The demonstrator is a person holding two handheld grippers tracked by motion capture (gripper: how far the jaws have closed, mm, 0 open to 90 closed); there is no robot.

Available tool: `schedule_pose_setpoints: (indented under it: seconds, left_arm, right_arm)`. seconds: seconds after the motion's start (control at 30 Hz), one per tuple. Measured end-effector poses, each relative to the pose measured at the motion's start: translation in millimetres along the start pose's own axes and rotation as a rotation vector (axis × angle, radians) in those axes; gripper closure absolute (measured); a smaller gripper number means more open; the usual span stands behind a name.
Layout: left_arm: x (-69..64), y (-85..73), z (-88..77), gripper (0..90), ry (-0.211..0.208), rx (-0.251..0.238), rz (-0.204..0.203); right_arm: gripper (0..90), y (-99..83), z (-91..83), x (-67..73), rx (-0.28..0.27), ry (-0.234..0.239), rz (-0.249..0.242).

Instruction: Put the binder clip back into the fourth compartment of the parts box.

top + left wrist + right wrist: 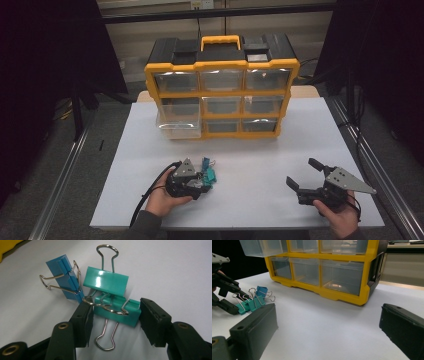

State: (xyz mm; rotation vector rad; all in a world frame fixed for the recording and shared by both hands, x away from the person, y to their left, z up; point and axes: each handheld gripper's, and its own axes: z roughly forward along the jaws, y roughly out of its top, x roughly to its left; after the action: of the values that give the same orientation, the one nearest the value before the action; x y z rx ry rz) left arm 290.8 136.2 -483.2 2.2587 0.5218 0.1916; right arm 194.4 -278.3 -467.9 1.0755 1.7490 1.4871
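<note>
My left gripper (115,322) sits low on the white table (250,165), jaws partly drawn in around the nearer teal binder clip (117,310). One pad (86,320) is right against the clip's left end, by its wire handle; the other pad (152,322) stands just off the right end with a sliver of table showing between, so no squeeze on it yet. The clip lies flat, one wire loop toward me, one folded over its back. A second teal binder clip (106,281) lies just behind it, touching or nearly so, its loop pointing away. A blue binder clip (65,276) rests on its side to the left of that, near my left pad but apart from it. From the high view, the little cluster of clips (209,172) lies front-left of centre on the table, well short of the yellow drawer organizer (222,92), whose lower left clear drawer (179,125) is pulled out. My right gripper (304,176) rests at the front right of the table, jaws wide, nothing between them, well apart from the clips.
</note>
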Motion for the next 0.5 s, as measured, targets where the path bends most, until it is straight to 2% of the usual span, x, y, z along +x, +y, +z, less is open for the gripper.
schedule_pose_setpoints:
  seconds: [0.03,0.07,0.1,0.13,0.17,0.2,0.23,0.27,0.3,0.33,0.37,0.47,0.5]
  left_arm:
    - [0.4,-0.5,0.7,46.6,-0.036,-0.014,0.000]
    - [-0.4,-0.7,1.3,48.4,-0.042,-0.025,0.010]
    - [-1.9,-0.1,-0.1,50.0,-0.036,-0.004,0.011]
    - [-2.2,0.3,-0.3,50.0,-0.039,-0.006,0.016]
    - [-3.1,-0.4,-0.2,49.9,-0.052,-0.015,0.007]
    - [-3.4,-0.3,-0.4,49.9,-0.050,-0.013,0.001]
    - [-3.4,0.4,-1.9,49.8,-0.029,0.005,-0.008]
    - [-3.4,0.3,0.6,47.4,-0.039,-0.037,-0.020]
    - [-3.5,1.7,-0.2,43.0,-0.025,-0.035,-0.023]
    - [-3.4,2.0,0.3,43.0,-0.041,-0.046,-0.023]
    - [-4.2,3.3,1.4,43.7,-0.022,-0.030,-0.017]
    - [-5.0,2.7,5.1,44.8,-0.039,-0.029,-0.011]
    - [-7.0,4.0,5.4,46.0,-0.033,-0.004,0.009]
  right_arm:
    - [1.0,0.0,0.0,0.0,0.000,0.001,0.001]
    - [1.1,0.0,-0.2,0.1,0.001,0.002,0.004]
    - [1.1,0.1,-0.2,0.0,0.001,0.001,0.002]
    - [1.1,0.2,-0.2,0.0,-0.001,0.002,0.004]
    - [1.2,0.3,-0.7,-0.1,0.000,0.000,0.005]
    - [1.2,0.3,-0.7,-0.1,0.000,0.000,0.005]
    - [1.2,0.3,-0.8,-0.1,0.000,-0.001,0.004]
    - [1.2,0.1,-0.7,-0.1,0.002,0.001,0.006]
    - [1.2,0.0,-0.4,-0.3,0.000,0.002,0.008]
    - [1.2,0.0,-0.4,-0.3,0.000,0.002,0.008]
    - [1.2,0.2,-0.4,-0.1,-0.001,0.001,0.007]
    - [1.2,0.1,-0.6,-0.1,0.003,0.006,0.007]
    - [1.2,-0.2,0.1,-0.4,0.003,0.006,0.003]
